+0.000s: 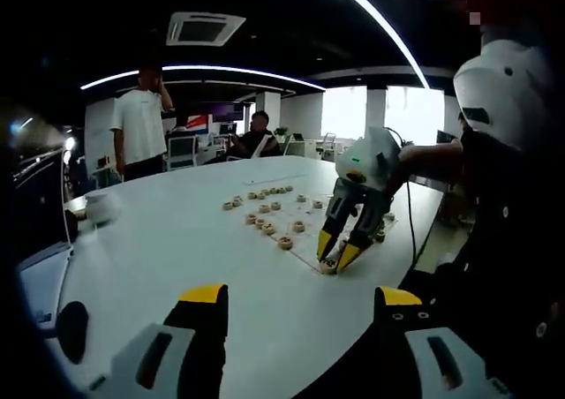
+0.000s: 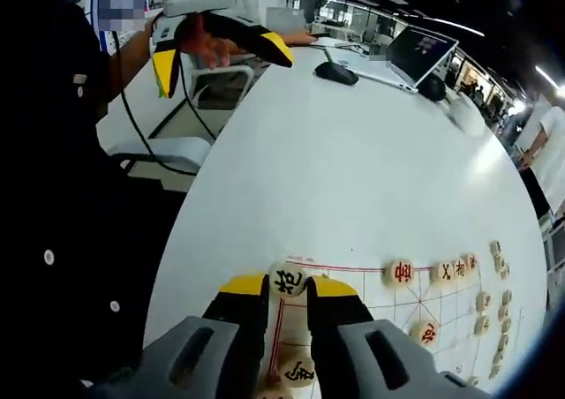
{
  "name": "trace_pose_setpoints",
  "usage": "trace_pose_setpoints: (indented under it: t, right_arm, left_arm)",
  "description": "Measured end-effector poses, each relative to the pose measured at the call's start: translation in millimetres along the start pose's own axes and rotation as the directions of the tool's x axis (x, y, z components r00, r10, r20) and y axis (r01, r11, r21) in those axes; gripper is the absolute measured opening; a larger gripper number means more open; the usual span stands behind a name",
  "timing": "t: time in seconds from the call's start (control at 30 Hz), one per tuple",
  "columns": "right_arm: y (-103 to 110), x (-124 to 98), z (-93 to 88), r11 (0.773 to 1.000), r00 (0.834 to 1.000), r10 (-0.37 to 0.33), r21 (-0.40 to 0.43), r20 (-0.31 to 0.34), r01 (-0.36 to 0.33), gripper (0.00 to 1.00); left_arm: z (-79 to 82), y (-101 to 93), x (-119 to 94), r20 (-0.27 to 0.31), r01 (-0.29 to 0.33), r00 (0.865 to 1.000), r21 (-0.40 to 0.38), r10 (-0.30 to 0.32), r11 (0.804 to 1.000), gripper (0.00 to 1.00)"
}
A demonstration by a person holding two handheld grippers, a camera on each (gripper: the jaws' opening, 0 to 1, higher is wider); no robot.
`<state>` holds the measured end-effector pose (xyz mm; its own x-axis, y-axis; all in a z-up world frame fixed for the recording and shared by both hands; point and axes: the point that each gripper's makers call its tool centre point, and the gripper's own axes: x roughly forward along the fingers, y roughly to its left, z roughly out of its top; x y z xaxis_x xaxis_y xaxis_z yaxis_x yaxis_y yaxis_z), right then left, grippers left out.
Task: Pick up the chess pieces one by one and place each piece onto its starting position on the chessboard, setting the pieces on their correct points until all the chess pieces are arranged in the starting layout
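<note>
— Right claw point(image 2: 288, 286): what's it doing?
— Clamped on a disc piece point(image 2: 287, 281) at the board point(image 2: 415, 306) corner, on the white worktop point(image 2: 353, 152).
— And the left claw point(image 1: 300, 297)?
— Jaws wide apart, holding nothing, raised above the worktop, well short of the board.

The left gripper point(image 1: 300, 304) hangs in the air, its yellow-tipped jaws spread wide with nothing between them. At two o'clock from it, the right gripper point(image 1: 338, 259) points steeply down — its jaws nearly together, pinching a chess piece point(image 2: 289, 281) at the tips. A dark sleeve point(image 1: 512, 267) rises at three o'clock.
</note>
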<state>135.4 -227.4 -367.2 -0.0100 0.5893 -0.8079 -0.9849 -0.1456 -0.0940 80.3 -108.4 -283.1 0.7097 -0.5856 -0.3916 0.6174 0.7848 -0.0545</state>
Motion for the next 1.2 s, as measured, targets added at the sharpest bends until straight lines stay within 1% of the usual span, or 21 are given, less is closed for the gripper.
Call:
trace_pose_setpoints:
  t: [0.13, 0.2, 0.3, 0.37, 0.4, 0.43, 0.5, 0.53, 0.57, 0.6, 0.67, 0.77, 0.8, 0.83, 0.87, 0.9, 0.93, 0.97, 1.07, 1.13, 1.2]
  right_arm:
    - [-2.9, -4.9, 1.2, 1.0, 1.0, -0.019, 0.005, 0.019, 0.019, 0.19]
    - [-5.0, -14.0, 5.1, 0.999, 0.998, -0.041, 0.028, 0.057, 0.039, 0.19]
    - [-10.2, -32.0, 4.3, 0.994, 0.99, -0.092, 0.074, 0.106, 0.084, 0.19]
    - [-13.7, -47.7, 0.9, 0.986, 0.981, -0.141, 0.109, 0.134, 0.127, 0.19]
    - [-15.5, -56.9, -1.2, 0.98, 0.973, -0.172, 0.127, 0.151, 0.154, 0.19]
    - [-16.5, -66.5, -3.7, 0.971, 0.965, -0.206, 0.153, 0.164, 0.182, 0.19]
    - [-22.7, -90.1, -15.4, 0.951, 0.942, -0.272, 0.201, 0.195, 0.233, 0.19]
    - [-23.4, -97.4, -19.6, 0.943, 0.935, -0.295, 0.219, 0.198, 0.251, 0.19]
    - [-23.6, -108.6, -25.2, 0.929, 0.921, -0.331, 0.241, 0.205, 0.281, 0.19]
    - [-24.1, -123.8, -33.1, 0.907, 0.899, -0.383, 0.27, 0.213, 0.323, 0.19]
    - [-22.3, -145.7, -46.3, 0.87, 0.865, -0.451, 0.322, 0.218, 0.373, 0.19]
    - [-17.6, -176.8, -68.3, 0.804, 0.808, -0.55, 0.395, 0.21, 0.444, 0.19]
    - [-14.8, -185.8, -76.8, 0.778, 0.791, -0.578, 0.426, 0.199, 0.461, 0.19]
    - [-12.9, -191.8, -81.7, 0.761, 0.778, -0.597, 0.444, 0.196, 0.472, 0.19]
    - [-7.6, -202.5, -91.2, 0.729, 0.753, -0.631, 0.478, 0.188, 0.491, 0.19]
    - [-4.5, -206.9, -95.9, 0.713, 0.743, -0.644, 0.494, 0.182, 0.497, 0.19]
    - [1.4, -215.7, -105.4, 0.678, 0.72, -0.674, 0.526, 0.166, 0.513, 0.19]
    - [5.8, -221.6, -112.0, 0.653, 0.704, -0.694, 0.545, 0.152, 0.526, 0.19]
    - [18.7, -235.3, -127.7, 0.59, 0.665, -0.737, 0.599, 0.124, 0.542, 0.19]
    - [23.6, -241.9, -134.9, 0.562, 0.647, -0.755, 0.616, 0.109, 0.552, 0.19]
    - [23.0, -247.6, -138.9, 0.546, 0.634, -0.766, 0.625, 0.104, 0.558, 0.19]
  left_arm:
    - [0.7, -1.0, 0.6, -0.002, 0.003, 1.0, 0.002, -0.003, 1.0, 0.68]
    - [2.5, -1.5, 1.6, -0.003, 0.005, 1.0, 0.005, -0.004, 1.0, 0.68]
    - [5.7, -2.2, 4.7, -0.004, 0.009, 1.0, 0.012, -0.009, 1.0, 0.68]
    - [8.2, -2.6, 7.9, -0.006, 0.013, 1.0, 0.019, -0.013, 1.0, 0.68]
    - [9.8, -2.9, 9.8, -0.007, 0.015, 1.0, 0.024, -0.015, 1.0, 0.68]
    - [11.7, -3.2, 11.8, -0.006, 0.019, 1.0, 0.027, -0.019, 0.999, 0.68]
    - [14.9, -4.0, 15.9, -0.006, 0.027, 1.0, 0.034, -0.027, 0.999, 0.68]
    - [16.5, -4.7, 18.3, -0.008, 0.033, 0.999, 0.039, -0.032, 0.999, 0.68]
    - [18.4, -5.1, 21.0, -0.01, 0.038, 0.999, 0.045, -0.037, 0.998, 0.68]
    - [21.3, -6.7, 24.9, -0.012, 0.045, 0.999, 0.052, -0.045, 0.998, 0.68]
    - [26.2, -9.1, 30.9, -0.011, 0.058, 0.998, 0.062, -0.057, 0.996, 0.68]
    - [32.6, -14.0, 40.6, -0.014, 0.081, 0.997, 0.078, -0.081, 0.994, 0.68]
    - [34.5, -15.7, 43.8, -0.016, 0.089, 0.996, 0.083, -0.088, 0.993, 0.68]
    - [35.7, -16.8, 45.8, -0.018, 0.094, 0.996, 0.086, -0.092, 0.992, 0.68]
    - [37.3, -18.5, 48.5, -0.019, 0.101, 0.995, 0.091, -0.099, 0.991, 0.68]
    - [39.0, -19.7, 51.3, -0.02, 0.107, 0.994, 0.094, -0.105, 0.99, 0.68]
    - [40.5, -21.2, 53.7, -0.022, 0.112, 0.994, 0.097, -0.11, 0.989, 0.68]
    - [41.9, -22.1, 56.2, -0.024, 0.116, 0.993, 0.1, -0.114, 0.988, 0.68]
    - [45.2, -24.7, 61.9, -0.031, 0.129, 0.992, 0.107, -0.126, 0.986, 0.68]
    - [46.5, -25.5, 64.6, -0.035, 0.134, 0.991, 0.111, -0.131, 0.985, 0.68]
    - [47.6, -27.2, 67.0, -0.04, 0.139, 0.99, 0.113, -0.135, 0.984, 0.68]
